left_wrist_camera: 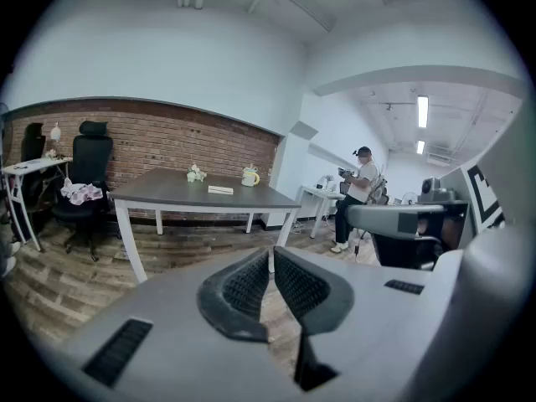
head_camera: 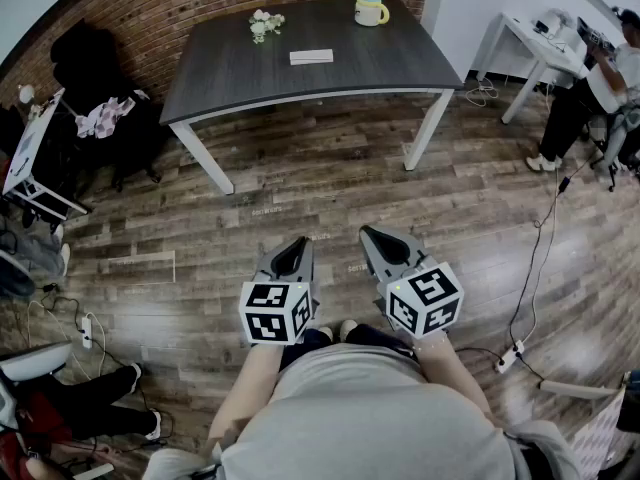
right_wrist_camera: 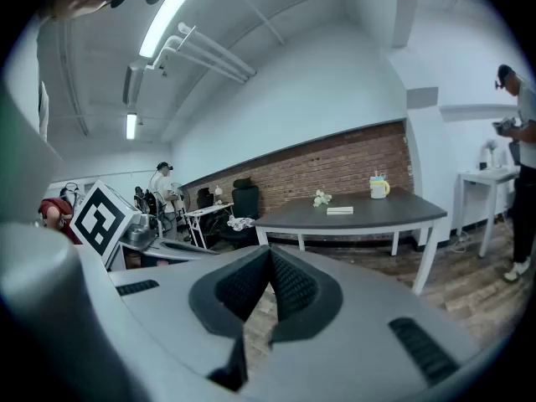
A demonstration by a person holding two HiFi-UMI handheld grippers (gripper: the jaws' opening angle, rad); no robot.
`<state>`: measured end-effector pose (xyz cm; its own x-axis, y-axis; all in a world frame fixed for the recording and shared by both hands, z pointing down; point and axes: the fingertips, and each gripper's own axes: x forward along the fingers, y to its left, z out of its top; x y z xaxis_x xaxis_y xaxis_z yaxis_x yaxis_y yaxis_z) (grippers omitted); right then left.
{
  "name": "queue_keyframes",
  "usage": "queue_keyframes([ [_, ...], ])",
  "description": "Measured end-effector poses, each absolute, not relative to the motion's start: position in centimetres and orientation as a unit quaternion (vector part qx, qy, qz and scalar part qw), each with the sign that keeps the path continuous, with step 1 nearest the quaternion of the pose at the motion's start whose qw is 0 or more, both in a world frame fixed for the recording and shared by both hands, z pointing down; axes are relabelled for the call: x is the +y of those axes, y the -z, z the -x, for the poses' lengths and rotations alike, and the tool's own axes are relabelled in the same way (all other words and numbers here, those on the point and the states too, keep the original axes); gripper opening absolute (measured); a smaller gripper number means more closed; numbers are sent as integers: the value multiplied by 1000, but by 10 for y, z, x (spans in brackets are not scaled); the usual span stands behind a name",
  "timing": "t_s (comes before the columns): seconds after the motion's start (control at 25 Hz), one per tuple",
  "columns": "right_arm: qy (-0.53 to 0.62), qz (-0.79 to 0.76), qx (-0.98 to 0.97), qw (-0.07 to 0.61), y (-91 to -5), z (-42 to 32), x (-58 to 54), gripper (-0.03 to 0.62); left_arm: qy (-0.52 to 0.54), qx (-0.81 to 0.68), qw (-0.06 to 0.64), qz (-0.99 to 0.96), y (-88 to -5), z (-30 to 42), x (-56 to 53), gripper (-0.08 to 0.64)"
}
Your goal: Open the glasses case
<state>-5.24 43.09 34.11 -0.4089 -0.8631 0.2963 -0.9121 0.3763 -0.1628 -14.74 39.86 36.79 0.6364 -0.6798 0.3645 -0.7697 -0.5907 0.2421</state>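
Floor: the floor (head_camera: 330, 183) is grey-brown wood planks, worn, with a weak sheen.
Worktop: the worktop (head_camera: 240, 78) in the upper part of the head view shows dark wood grain, matt; its legs (head_camera: 206, 158) are smooth and white.
Wall: the brick wall (head_camera: 190, 3) is rough and matt.
Mug: the mug (head_camera: 371, 8) in the upper centre is glossy.
Glasses case: the glasses case (head_camera: 311, 56) looks white and matt; the material is not clear.
Shells: the left hand-held gripper (head_camera: 298, 243) and the right hand-held gripper (head_camera: 368, 233) have smooth, matt grey plastic.
Pads: the pads (left_wrist_camera: 243, 287) are black, finely ribbed, rubber-like.
Marker cube: the marker cube (head_camera: 275, 313) is smooth, with black-and-white print.
Shirt: the shirt (head_camera: 360, 413) is grey matt cloth.
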Motion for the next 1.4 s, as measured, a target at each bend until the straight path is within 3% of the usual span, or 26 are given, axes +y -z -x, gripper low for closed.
queue_keyframes([
  [1.12, -165, -509, -842, 69, -360, 35, 461, 6, -89, -394, 179, -897, -362, 112, 425, 35],
  [1.4, -177, -498, -845, 85, -376, 37, 457, 6, -102, -414, 202, -882, -379, 122, 430, 35],
])
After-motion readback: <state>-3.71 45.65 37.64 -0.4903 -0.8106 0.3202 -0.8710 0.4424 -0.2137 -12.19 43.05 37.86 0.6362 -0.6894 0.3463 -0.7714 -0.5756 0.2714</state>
